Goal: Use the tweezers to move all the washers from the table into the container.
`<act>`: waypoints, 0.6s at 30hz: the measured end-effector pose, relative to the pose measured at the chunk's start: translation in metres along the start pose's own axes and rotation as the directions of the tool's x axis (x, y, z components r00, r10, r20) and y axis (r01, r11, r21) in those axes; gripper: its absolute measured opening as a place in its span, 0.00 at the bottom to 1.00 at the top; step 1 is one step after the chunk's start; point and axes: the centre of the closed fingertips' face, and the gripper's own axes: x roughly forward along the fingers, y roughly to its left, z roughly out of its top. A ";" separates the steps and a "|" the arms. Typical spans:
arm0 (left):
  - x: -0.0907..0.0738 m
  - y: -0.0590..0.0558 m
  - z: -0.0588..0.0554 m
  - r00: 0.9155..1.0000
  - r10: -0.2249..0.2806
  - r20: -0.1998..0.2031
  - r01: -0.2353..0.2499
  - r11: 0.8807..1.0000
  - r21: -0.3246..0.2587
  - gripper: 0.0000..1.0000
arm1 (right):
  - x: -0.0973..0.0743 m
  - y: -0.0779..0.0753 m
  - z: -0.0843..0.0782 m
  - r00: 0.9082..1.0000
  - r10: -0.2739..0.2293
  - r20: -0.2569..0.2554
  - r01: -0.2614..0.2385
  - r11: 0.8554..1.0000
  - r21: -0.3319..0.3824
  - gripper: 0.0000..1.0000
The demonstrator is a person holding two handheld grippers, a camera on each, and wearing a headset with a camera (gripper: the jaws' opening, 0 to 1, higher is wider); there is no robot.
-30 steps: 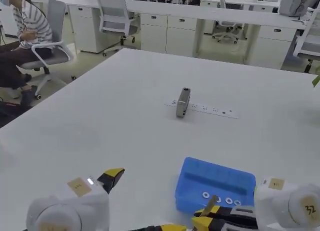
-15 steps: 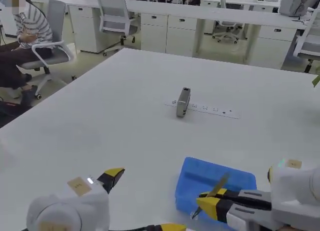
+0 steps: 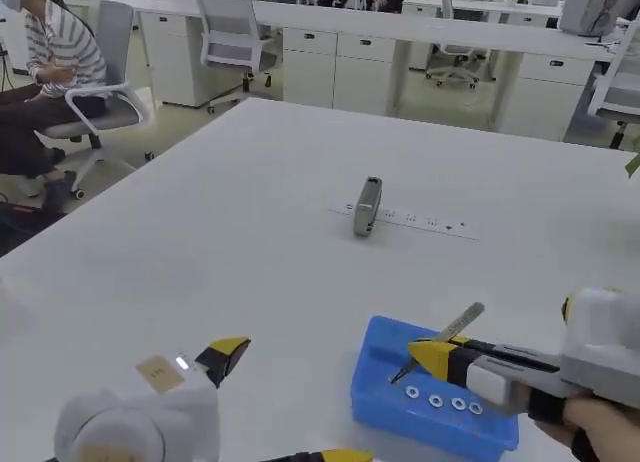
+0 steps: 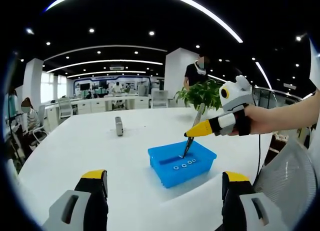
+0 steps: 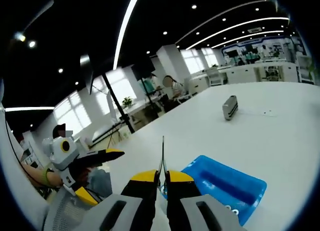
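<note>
A blue container (image 3: 395, 407) sits near the table's front edge, with several washers (image 3: 436, 400) in a row inside it. My right gripper (image 3: 432, 355) comes in from the right above it, shut on the tweezers (image 3: 462, 320). The tweezers slant down, their tip over the container's left part. I cannot make out a washer at the tip. My left gripper (image 3: 287, 402) rests open at the bottom left, nothing between its fingers. The left gripper view shows the container (image 4: 200, 158), tweezers (image 4: 193, 135) and right gripper (image 4: 216, 125). The right gripper view looks along the tweezers (image 5: 162, 156) to the container (image 5: 227, 183).
A grey metal device (image 3: 366, 204) lies mid-table on a flush socket strip (image 3: 420, 220). A person (image 3: 55, 57) sits on an office chair at the far left. White desks and chairs (image 3: 232, 37) stand beyond the table's far edge.
My right gripper has lifted the tweezers up and to the right, away from the washers in the container. The left gripper has stayed put.
</note>
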 end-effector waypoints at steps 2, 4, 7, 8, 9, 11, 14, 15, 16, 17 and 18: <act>0.000 0.000 0.000 1.000 0.000 0.001 0.000 1.000 -0.002 0.97 | 0.001 -0.004 0.000 1.000 -0.012 -0.002 0.013 1.000 0.016 0.03; 0.000 0.000 0.000 1.000 -0.001 0.002 0.001 1.000 -0.002 0.97 | 0.003 -0.007 0.000 1.000 -0.021 0.001 0.021 0.999 0.038 0.03; 0.000 0.001 0.000 1.000 0.000 0.001 0.000 1.000 -0.002 0.97 | 0.005 -0.012 0.000 0.999 -0.036 0.003 0.036 0.997 0.067 0.03; 0.000 0.001 0.000 1.000 0.001 0.003 -0.001 1.000 -0.003 0.97 | 0.007 -0.014 0.001 0.999 -0.040 0.005 0.040 0.997 0.073 0.03; 0.000 0.001 0.000 1.000 0.001 0.004 -0.001 1.000 -0.002 0.97 | 0.008 -0.016 0.001 0.999 -0.047 0.005 0.047 0.996 0.080 0.03; 0.000 0.000 0.000 1.000 -0.001 0.003 0.001 1.000 -0.003 0.97 | 0.010 -0.021 0.000 0.998 -0.063 0.000 0.063 0.994 0.093 0.03; 0.000 0.000 0.000 1.000 0.000 0.003 0.000 1.000 -0.001 0.97 | 0.013 -0.026 0.000 0.997 -0.076 -0.002 0.076 0.992 0.104 0.03; 0.000 0.000 0.000 1.000 -0.001 0.005 0.001 1.000 -0.003 0.97 | 0.014 -0.027 0.000 0.997 -0.080 -0.003 0.080 0.991 0.106 0.03; 0.000 0.000 0.000 1.000 -0.001 0.006 0.001 1.000 -0.004 0.97 | 0.015 -0.028 0.000 0.996 -0.084 -0.004 0.084 0.991 0.108 0.03; 0.000 0.001 0.000 1.000 0.001 0.005 -0.001 1.000 -0.003 0.97 | 0.017 -0.030 -0.001 0.996 -0.090 -0.009 0.090 0.990 0.105 0.03; 0.000 0.001 0.000 1.000 0.001 0.004 -0.001 1.000 -0.002 0.97 | 0.017 -0.031 -0.002 0.996 -0.093 -0.013 0.094 0.990 0.102 0.03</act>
